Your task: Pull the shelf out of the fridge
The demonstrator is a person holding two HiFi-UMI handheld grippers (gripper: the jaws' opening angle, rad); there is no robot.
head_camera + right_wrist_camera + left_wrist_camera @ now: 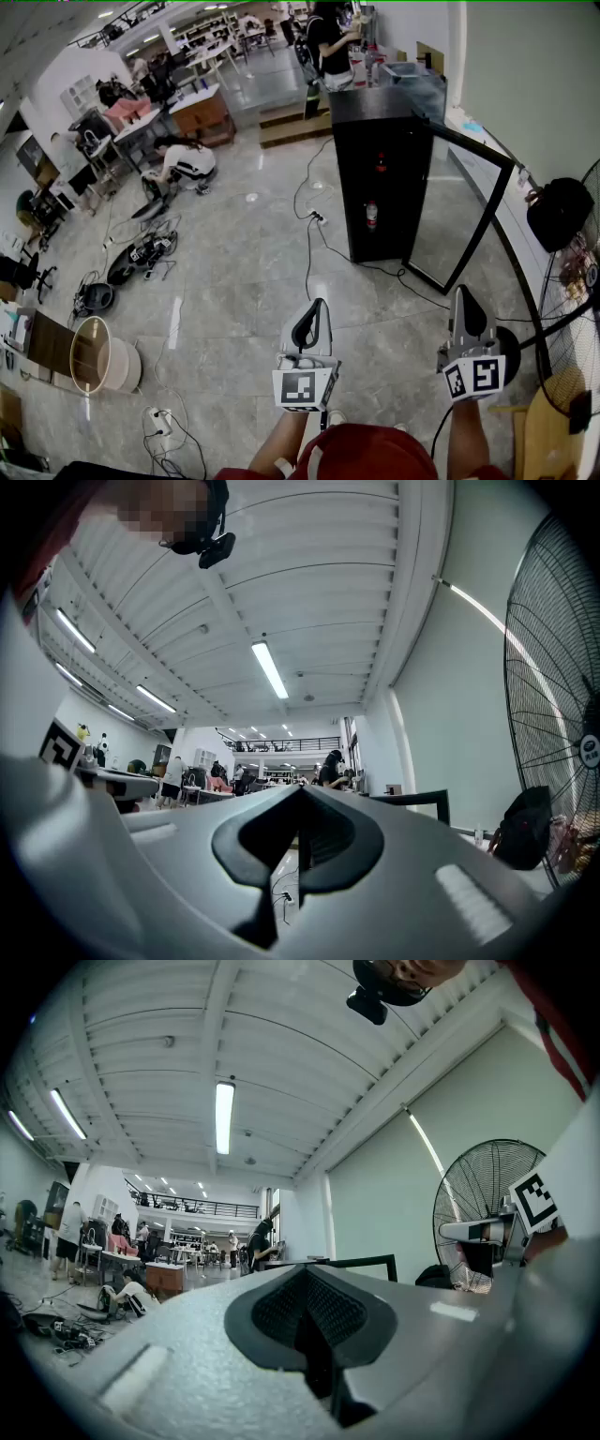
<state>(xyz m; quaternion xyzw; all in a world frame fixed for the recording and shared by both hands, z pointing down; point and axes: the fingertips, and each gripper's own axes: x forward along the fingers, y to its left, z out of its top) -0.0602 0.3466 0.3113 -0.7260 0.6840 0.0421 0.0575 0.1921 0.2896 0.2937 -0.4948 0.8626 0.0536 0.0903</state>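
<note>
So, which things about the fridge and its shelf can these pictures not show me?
Shelf: head view, the fridge interior is too dark and small.
Two items inside: head view, too small to name.
Fridge body: gripper views, mostly hidden behind the left gripper and right gripper; its door frame shows.

The tall black fridge (384,187) stands ahead on the grey tiled floor (234,272), its glass-paned door (459,211) swung open to its right. The left gripper (317,305) and right gripper (462,292) sit well before it, side by side.
</note>
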